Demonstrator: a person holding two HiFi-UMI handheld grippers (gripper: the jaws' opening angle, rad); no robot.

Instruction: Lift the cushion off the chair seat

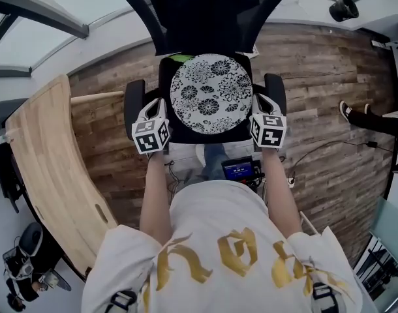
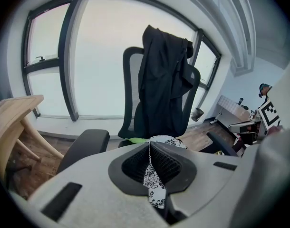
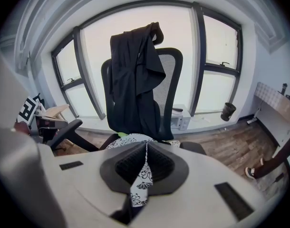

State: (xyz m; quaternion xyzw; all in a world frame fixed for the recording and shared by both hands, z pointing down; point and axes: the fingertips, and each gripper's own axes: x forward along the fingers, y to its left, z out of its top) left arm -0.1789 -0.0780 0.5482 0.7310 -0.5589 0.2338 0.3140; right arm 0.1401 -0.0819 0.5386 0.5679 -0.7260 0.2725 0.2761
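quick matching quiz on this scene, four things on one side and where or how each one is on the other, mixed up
1 cushion
2 jacket
3 wooden table
4 left gripper

a jaws shut
b on the chair seat
c draped over the chair back
d left of the chair in the head view

Pairs: 1-b, 2-c, 3-d, 4-a

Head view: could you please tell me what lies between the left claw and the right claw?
The round floral cushion lies between the left claw and the right claw, resting on the black chair seat; the head view shows this plainly.
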